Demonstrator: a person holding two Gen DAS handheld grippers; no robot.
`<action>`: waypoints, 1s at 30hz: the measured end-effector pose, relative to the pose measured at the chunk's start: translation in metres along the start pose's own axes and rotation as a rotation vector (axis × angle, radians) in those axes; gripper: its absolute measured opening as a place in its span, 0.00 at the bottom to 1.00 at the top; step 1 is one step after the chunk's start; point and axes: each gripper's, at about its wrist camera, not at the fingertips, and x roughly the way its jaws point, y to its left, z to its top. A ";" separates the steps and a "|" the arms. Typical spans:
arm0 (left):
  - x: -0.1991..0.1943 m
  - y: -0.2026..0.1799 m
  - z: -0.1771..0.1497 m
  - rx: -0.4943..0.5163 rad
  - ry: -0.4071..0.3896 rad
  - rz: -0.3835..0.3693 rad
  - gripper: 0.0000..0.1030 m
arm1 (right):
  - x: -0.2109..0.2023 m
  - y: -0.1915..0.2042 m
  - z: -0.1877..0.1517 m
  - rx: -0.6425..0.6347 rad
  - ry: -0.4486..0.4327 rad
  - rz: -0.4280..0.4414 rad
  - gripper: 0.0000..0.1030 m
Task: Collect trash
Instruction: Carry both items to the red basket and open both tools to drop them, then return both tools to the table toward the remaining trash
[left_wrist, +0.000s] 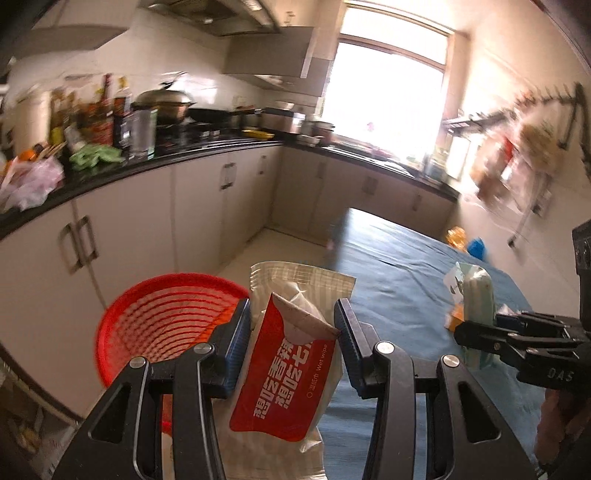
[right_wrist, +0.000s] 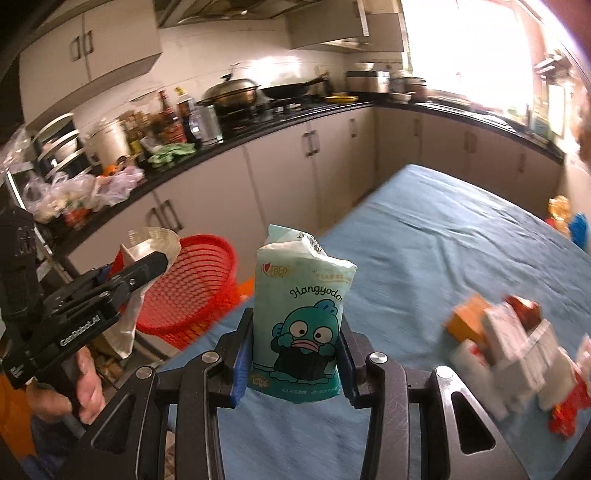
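Observation:
My left gripper (left_wrist: 293, 314) is shut on a red-and-white wet-wipe packet (left_wrist: 284, 369), held upright beside the rim of a red slatted basket (left_wrist: 166, 321) that stands on the floor left of the table. My right gripper (right_wrist: 297, 332) is shut on a teal tissue pack (right_wrist: 303, 295) printed with a cartoon fish, held above the blue-clothed table (right_wrist: 443, 240). In the right wrist view the left gripper (right_wrist: 155, 262) and its packet (right_wrist: 151, 240) hang over the basket (right_wrist: 195, 280). In the left wrist view the right gripper (left_wrist: 476, 332) with the tissue pack (left_wrist: 476, 295) shows at the right.
Blurred white, orange and red cartons (right_wrist: 509, 343) lie on the table at the right. Small yellow and blue items (right_wrist: 565, 218) sit at its far edge. A black counter (right_wrist: 258, 136) with bottles, pots and plastic bags runs over grey cabinets behind the basket.

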 end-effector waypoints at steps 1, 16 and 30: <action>0.001 0.008 0.000 -0.021 0.003 0.009 0.43 | 0.007 0.007 0.005 -0.005 0.008 0.018 0.42; 0.026 0.082 -0.011 -0.156 0.052 0.110 0.43 | 0.122 0.081 0.045 -0.016 0.158 0.187 0.44; 0.018 0.103 -0.010 -0.223 0.009 0.113 0.59 | 0.148 0.081 0.046 0.077 0.188 0.262 0.59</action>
